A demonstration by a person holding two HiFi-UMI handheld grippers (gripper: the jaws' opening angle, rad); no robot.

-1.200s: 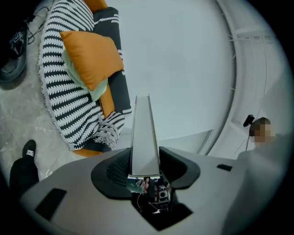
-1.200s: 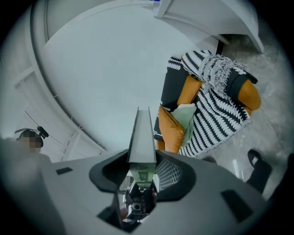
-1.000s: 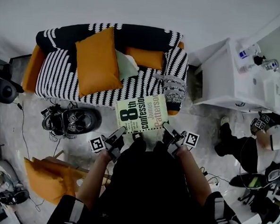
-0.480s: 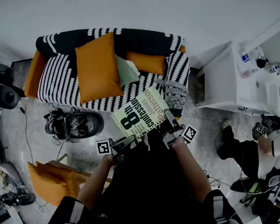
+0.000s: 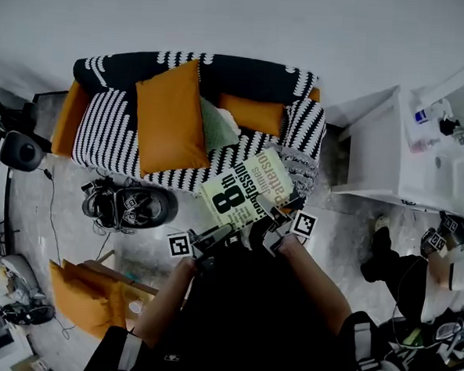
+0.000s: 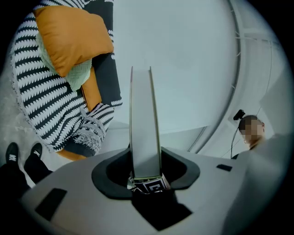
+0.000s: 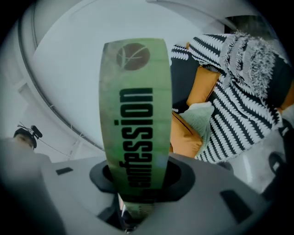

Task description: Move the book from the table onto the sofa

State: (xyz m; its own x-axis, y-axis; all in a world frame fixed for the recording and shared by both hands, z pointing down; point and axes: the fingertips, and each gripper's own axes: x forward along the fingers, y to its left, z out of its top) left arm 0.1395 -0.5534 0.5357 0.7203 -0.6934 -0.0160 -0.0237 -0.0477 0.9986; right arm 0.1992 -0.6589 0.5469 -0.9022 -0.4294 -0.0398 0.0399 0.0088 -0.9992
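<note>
Forward it goes! The pale green paperback book with the big black 8 on its cover has left the grey floor it hung over a second ago and swung round at a slant. Now it hangs over the front edge of the black-and-white striped sofa, hard by the fringed right arm. Not down yet, mind: it's in the air, pinched between the two tools.

Watch for trouble ahead. Only two opposite edges are held, so if one hand runs ahead of the other, the book could twist out and drop short onto the floor below the claws. Just beyond the right claw, the fringed striped throw could snag a corner. Past the tips lie a mint green cushion and a big orange cushion. Set down on that slope, the book may well slide back off.

Now the left claw: jaws roughly half apart, clamped on the pale page edge. The right claw has much the same gap, just nipped a touch tighter, and it grips the green spine.
</note>
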